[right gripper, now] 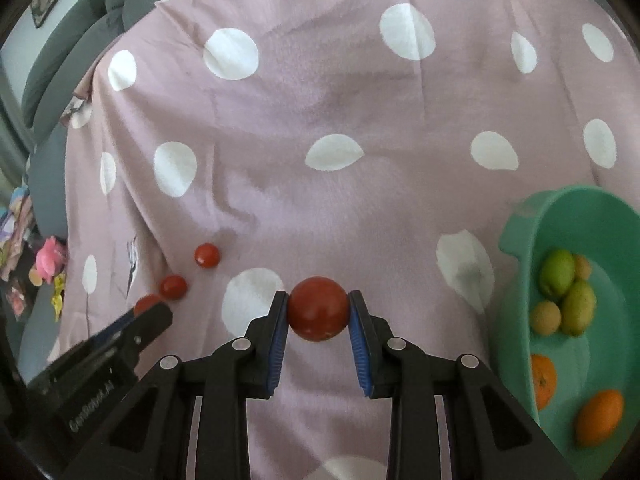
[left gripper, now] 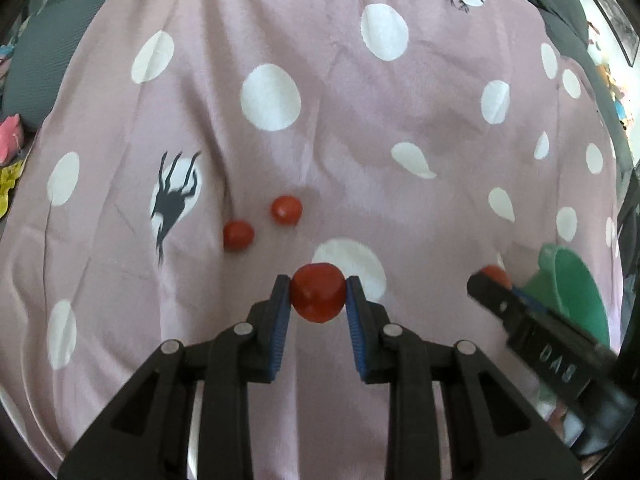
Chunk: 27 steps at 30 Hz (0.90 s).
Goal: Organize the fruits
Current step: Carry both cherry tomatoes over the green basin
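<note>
My left gripper [left gripper: 318,296] is shut on a red tomato [left gripper: 318,298], held over the pink dotted cloth [left gripper: 340,152]. Two more red tomatoes [left gripper: 238,235] [left gripper: 286,210] lie on the cloth ahead to the left. My right gripper [right gripper: 318,310] is shut on another red tomato [right gripper: 318,308]. The green bowl [right gripper: 520,236] sits to its right and holds limes [right gripper: 556,274], oranges [right gripper: 599,416] and small tan fruits [right gripper: 545,317]. The right gripper also shows in the left wrist view [left gripper: 490,280], beside the bowl [left gripper: 576,284]. The left gripper shows in the right wrist view [right gripper: 150,310].
Grey cushions [right gripper: 64,76] line the far left edge of the cloth. Pink and yellow toys [right gripper: 50,262] lie off the cloth at the left. The two loose tomatoes [right gripper: 207,255] [right gripper: 173,287] lie left of my right gripper.
</note>
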Each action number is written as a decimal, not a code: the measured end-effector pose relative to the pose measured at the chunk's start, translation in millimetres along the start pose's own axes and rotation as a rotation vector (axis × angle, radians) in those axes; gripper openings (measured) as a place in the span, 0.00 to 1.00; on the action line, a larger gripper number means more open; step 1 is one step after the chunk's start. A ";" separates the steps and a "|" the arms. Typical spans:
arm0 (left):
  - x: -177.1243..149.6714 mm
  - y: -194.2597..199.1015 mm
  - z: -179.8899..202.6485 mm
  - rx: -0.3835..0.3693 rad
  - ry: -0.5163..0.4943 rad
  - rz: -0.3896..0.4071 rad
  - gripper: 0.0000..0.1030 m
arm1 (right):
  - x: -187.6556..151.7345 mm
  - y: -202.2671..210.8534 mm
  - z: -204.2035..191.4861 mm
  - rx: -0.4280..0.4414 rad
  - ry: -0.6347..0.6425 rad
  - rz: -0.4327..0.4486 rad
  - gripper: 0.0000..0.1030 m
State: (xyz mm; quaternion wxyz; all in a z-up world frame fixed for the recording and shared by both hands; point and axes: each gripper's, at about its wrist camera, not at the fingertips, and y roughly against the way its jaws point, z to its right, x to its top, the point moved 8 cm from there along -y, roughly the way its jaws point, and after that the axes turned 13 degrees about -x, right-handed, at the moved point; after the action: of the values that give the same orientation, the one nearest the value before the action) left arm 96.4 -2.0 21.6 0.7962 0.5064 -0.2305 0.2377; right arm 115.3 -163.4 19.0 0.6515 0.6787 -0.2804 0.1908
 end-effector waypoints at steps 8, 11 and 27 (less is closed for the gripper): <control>-16.3 9.8 26.9 -0.042 -0.044 0.027 0.26 | -0.9 25.6 12.3 -0.029 -0.007 0.072 0.30; -19.4 15.2 41.3 -0.053 -0.062 0.046 0.26 | 0.8 35.1 23.4 -0.069 -0.017 0.104 0.30; -14.4 -2.2 130.1 -0.133 -0.147 0.045 0.26 | 21.0 70.5 109.7 -0.188 -0.113 0.203 0.30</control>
State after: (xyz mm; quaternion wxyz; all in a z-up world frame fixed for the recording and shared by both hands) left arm 70.0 -124.1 60.9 0.8034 0.4632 -0.3150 0.2021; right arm 75.4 -274.4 78.3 0.6728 0.5926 -0.4001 0.1901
